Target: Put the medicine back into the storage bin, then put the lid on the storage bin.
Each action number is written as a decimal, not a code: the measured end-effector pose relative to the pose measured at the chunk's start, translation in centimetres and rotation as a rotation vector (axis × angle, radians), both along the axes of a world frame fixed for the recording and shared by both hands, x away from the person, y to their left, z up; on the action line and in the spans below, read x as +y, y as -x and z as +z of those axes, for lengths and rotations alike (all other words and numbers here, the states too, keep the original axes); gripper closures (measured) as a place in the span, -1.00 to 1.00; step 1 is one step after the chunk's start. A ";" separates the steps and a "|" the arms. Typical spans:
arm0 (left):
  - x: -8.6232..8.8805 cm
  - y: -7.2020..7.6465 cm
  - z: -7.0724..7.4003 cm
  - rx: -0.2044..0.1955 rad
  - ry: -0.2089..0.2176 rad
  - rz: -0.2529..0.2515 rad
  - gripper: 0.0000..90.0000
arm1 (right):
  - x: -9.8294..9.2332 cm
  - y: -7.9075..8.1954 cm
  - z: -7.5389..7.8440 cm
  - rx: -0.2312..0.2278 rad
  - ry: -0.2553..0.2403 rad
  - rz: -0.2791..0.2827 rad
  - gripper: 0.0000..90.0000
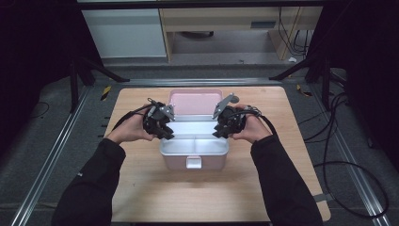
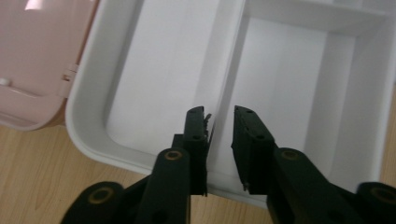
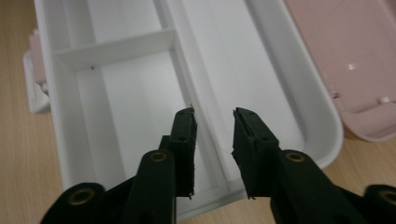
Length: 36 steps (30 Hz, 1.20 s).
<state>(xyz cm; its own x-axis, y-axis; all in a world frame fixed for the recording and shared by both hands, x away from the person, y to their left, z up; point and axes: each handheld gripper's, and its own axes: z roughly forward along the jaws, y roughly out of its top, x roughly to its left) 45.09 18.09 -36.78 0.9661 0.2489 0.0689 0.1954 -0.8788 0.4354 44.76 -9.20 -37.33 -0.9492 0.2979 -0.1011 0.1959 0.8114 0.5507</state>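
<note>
My left gripper (image 1: 162, 126) sits at the left end of the pink storage box (image 1: 194, 160), and my right gripper (image 1: 225, 125) at the right end; both are over the white inner tray (image 1: 194, 147).

The box stands near the middle of the wooden table (image 1: 141, 188), latch (image 1: 194, 162) towards me. Its pink lid (image 1: 194, 101) is open and leans back on the far side.

In the left gripper view my left gripper (image 2: 219, 135) has its jaws narrowly apart, with a slim gap between the pads. Nothing is clamped between them. The tray's dividing wall (image 2: 229, 70) runs up the view in line with that gap (I cannot tell whether a pad touches it). The tray rim (image 2: 93, 144) passes under the jaws, the lid (image 2: 32, 60) lies off to the left, and bare table (image 2: 37, 177) shows below.

In the right gripper view my right gripper (image 3: 214, 135) is likewise parted a little and holds nothing. The tray's long divider (image 3: 182, 60) leads up from the gap between the jaws; a cross wall (image 3: 116, 46) meets it farther off. The lid (image 3: 345, 60) lies at the right.

The tray compartments in view hold no contents.
</note>
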 end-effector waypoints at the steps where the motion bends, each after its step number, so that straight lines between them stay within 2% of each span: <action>1: 0.2 0.3 0.3 -0.009 0.030 0.016 0.58 | -0.1 0.2 0.3 -0.005 -0.015 -0.014 0.49; 3: 0.6 0.9 0.8 -0.025 0.078 0.053 0.48 | -0.4 0.7 0.8 -0.021 -0.041 -0.044 0.39; 4: 0.8 1.3 1.1 -0.048 0.100 0.080 0.43 | -0.6 0.9 1.1 -0.032 -0.055 -0.065 0.33; 7: 1.6 2.4 1.6 -0.077 0.170 0.146 0.32 | -1.7 1.7 1.8 -0.045 -0.125 -0.147 0.23; 8: 1.7 2.6 1.6 -0.082 0.176 0.156 0.27 | -2.3 2.0 1.9 -0.070 -0.139 -0.186 0.18; 9: 2.0 2.9 1.6 -0.093 0.196 0.186 0.25 | -2.5 2.1 1.9 -0.075 -0.141 -0.198 0.18; 11: 2.4 3.2 1.4 -0.110 0.237 0.252 0.17 | -3.5 2.5 1.9 -0.075 -0.175 -0.270 0.09; 14: 2.9 3.3 0.9 -0.120 0.277 0.330 0.14 | -5.3 2.7 1.7 -0.092 -0.226 -0.347 0.06; 17: 3.7 2.7 0.6 -0.143 0.307 0.416 0.07 | -6.6 2.7 1.4 -0.100 -0.251 -0.413 -0.01; 20: 4.4 1.8 0.4 -0.160 0.360 0.478 0.00 | -7.6 2.6 1.1 -0.120 -0.255 -0.466 0.00; 22: 4.8 1.1 0.4 -0.174 0.378 0.517 -0.04 | -8.0 2.4 1.0 -0.124 -0.257 -0.493 -0.03; 24: 5.1 0.4 0.3 -0.172 0.405 0.553 -0.06 | -8.2 2.2 0.9 -0.134 -0.259 -0.521 -0.06; 27: 5.3 -0.8 0.2 -0.179 0.434 0.590 -0.08 | -8.4 1.6 0.9 -0.152 -0.273 -0.554 -0.08; 28: 5.3 -1.0 0.1 -0.178 0.455 0.600 -0.09 | -8.4 1.3 1.0 -0.166 -0.282 -0.568 -0.09; 30: 5.4 -1.7 -0.1 -0.172 0.496 0.615 -0.09 | -8.4 0.9 1.0 -0.164 -0.296 -0.586 -0.10; 32: 5.4 -2.4 -0.2 -0.172 0.481 0.632 -0.10 | -8.2 0.3 1.0 -0.184 -0.309 -0.580 -0.11; 35: 5.2 -3.3 -0.3 -0.174 0.486 0.651 -0.10 | -7.8 -0.6 1.0 -0.138 -0.335 -0.611 -0.10; 36: 5.1 -3.4 -0.3 -0.176 0.480 0.653 -0.11 | -7.6 -0.9 1.0 -0.139 -0.347 -0.612 -0.10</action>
<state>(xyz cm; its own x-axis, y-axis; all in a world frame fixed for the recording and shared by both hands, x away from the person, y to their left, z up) 48.54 23.18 -37.09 0.6018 0.7970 -0.0513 0.4964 -0.3230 0.8058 45.66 -16.80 -36.28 -0.5871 0.8094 -0.0115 0.4692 0.3517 0.8100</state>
